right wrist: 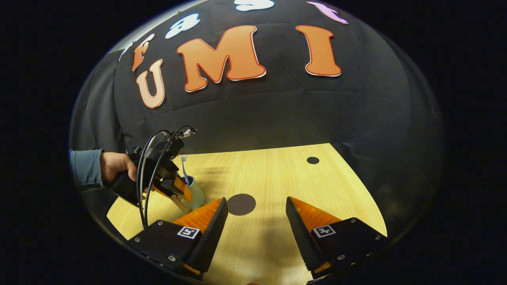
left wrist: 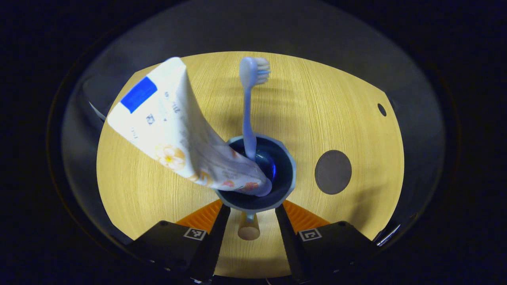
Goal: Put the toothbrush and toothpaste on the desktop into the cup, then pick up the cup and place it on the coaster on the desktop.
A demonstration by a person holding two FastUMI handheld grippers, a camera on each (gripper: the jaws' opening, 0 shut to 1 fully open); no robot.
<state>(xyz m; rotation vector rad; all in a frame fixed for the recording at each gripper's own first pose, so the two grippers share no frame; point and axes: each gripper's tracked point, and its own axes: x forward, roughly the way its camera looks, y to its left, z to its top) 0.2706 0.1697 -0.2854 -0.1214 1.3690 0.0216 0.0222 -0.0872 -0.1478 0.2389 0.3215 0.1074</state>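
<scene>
On the wooden surface [left wrist: 158, 190], the left hand-held gripper [left wrist: 248, 213] squeezes the cup [left wrist: 257, 174] mid-frame, the coaster [left wrist: 333, 172] just right; the right hand-held gripper [right wrist: 256, 213] gapes empty.

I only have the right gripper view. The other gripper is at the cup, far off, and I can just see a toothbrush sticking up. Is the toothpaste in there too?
Observer: Yes. In the left gripper view the toothpaste sits cap end down in the cup, with its body leaning out over the rim.
Operator: How does the toothbrush stand?
Observer: The toothbrush stands handle down in the cup, bristles up, beside the tube.
Operator: Is the cup gripped?
Observer: It looks so. The left gripper has one finger against each side of the cup.
</scene>
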